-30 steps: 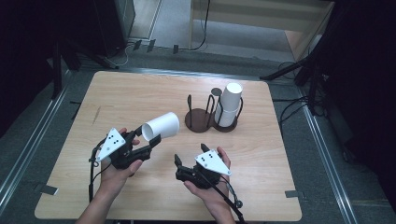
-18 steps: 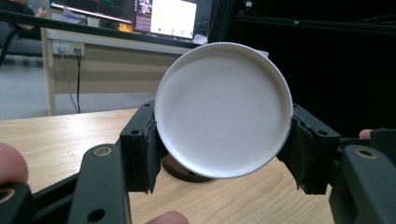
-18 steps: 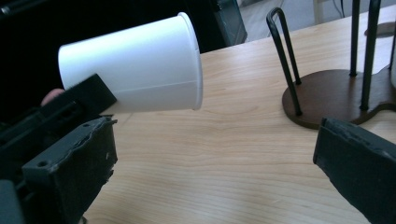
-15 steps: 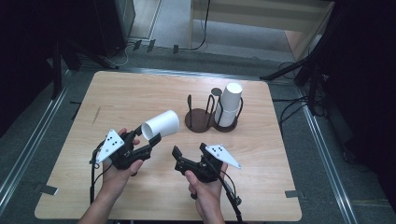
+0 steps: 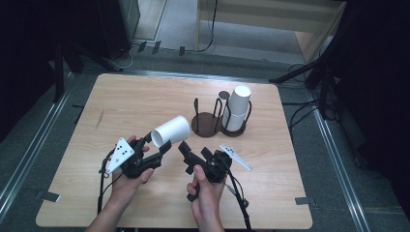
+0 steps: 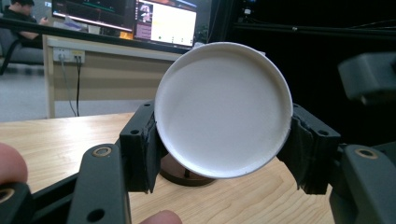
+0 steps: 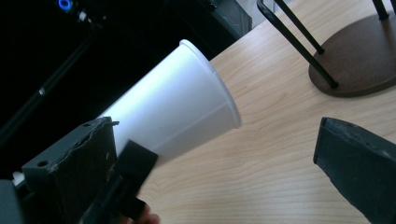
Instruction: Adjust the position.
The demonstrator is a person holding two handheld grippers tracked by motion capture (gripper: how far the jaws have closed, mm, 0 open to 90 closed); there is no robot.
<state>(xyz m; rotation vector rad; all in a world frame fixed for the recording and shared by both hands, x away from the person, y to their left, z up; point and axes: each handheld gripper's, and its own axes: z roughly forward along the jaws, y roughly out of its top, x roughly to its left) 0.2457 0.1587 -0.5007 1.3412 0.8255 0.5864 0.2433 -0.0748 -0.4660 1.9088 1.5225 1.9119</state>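
A white paper cup (image 5: 170,130) lies on its side in the air above the table, with my left gripper (image 5: 161,145) shut on its base end. In the left gripper view the cup's round bottom (image 6: 223,109) faces the camera, a black pad pressed against each side. My right gripper (image 5: 194,152) is just right of the cup, rolled onto its side and open. In the right gripper view the cup (image 7: 177,107) lies ahead on the left, rim toward the middle, and the right gripper (image 7: 215,137) has bare wood between its wide-apart jaws.
A dark wire cup holder (image 5: 205,123) with two rings stands at the table's middle right; its right ring holds a stack of white cups (image 5: 237,108). Its brown base (image 7: 359,56) shows ahead of the right gripper. The wooden table (image 5: 121,101) has free room at left and front.
The right gripper has rolled over and shifted left toward the held cup, its grey plate now pointing right. The left gripper and cup have barely moved.
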